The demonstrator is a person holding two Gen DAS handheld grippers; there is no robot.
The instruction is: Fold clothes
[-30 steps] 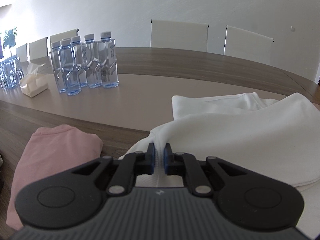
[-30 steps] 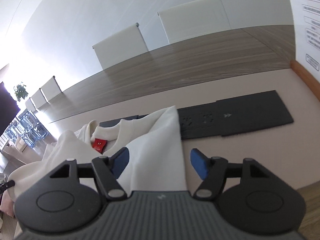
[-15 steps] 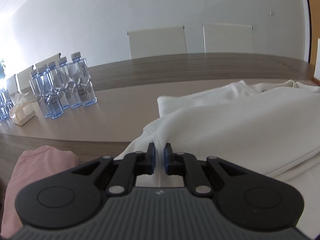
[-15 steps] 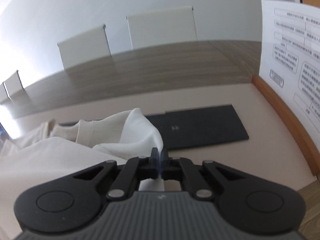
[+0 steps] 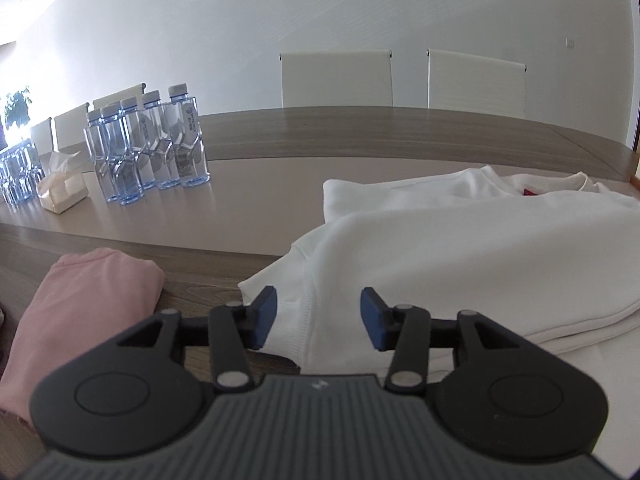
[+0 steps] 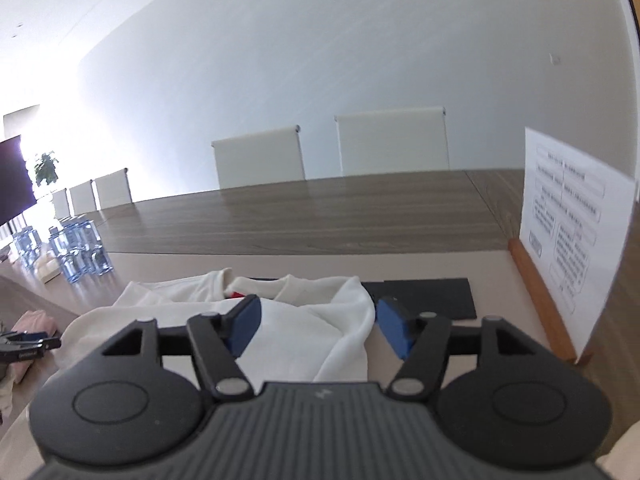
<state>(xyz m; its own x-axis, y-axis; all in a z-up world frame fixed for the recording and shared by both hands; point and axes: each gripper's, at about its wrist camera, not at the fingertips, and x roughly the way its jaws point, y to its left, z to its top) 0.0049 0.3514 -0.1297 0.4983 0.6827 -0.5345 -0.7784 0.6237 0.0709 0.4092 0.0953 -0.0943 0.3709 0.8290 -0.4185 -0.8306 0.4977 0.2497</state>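
A white sweatshirt point(image 5: 460, 240) lies partly folded on the table, its lower half laid over the upper half, with the collar and a red label point(image 5: 530, 191) at the far side. My left gripper point(image 5: 318, 314) is open above the ribbed hem corner, nothing pinched. In the right wrist view the same sweatshirt point(image 6: 304, 320) lies below my right gripper point(image 6: 318, 326), which is open over its right folded edge. The left gripper's tip point(image 6: 28, 344) shows at the left edge there.
A folded pink garment point(image 5: 76, 308) lies left of the sweatshirt. Several water bottles point(image 5: 148, 148) and a tissue box point(image 5: 60, 192) stand at the back left. A black mat point(image 6: 424, 296) lies under the sweatshirt's right side. A paper sign point(image 6: 572, 232) on a wooden stand is at the right. Chairs line the far side.
Both grippers were shut on sweatshirt fabric half a second ago and have opened and let it go. The cloth now rests on the table, folded over.
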